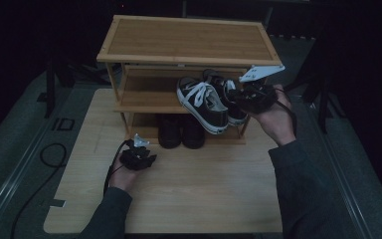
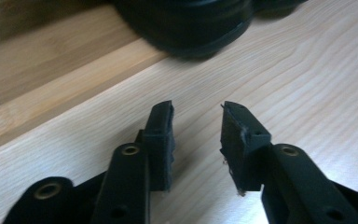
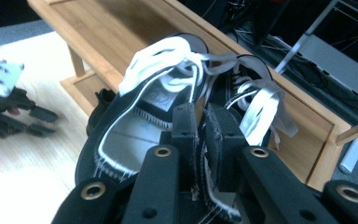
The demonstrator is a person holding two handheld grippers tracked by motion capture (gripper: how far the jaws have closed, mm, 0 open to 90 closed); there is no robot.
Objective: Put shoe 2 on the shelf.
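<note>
**Sneakers pinched together at the middle shelf**

My right hand-held gripper [image 3: 204, 123] is clenched on the pair of black sneakers [image 1: 209, 102], its jaws pinching the two inner collars together so both shoes hang from one grip. The pair sits at the right end of the middle shelf of the wooden shoe rack [image 1: 189, 40], toes sticking out past the shelf's front edge. I cannot tell whether the soles rest on the board or hang just over it.

My left hand-held gripper [image 1: 138, 157] grasps nothing; its jaws stand apart above the bare surface [image 1: 204, 189], near the rack's front left foot. A pair of black shoes [image 1: 181, 132] stands on the bottom shelf.

As I judge it, one pair is stowed; the sneakers remain to be settled squarely.
</note>
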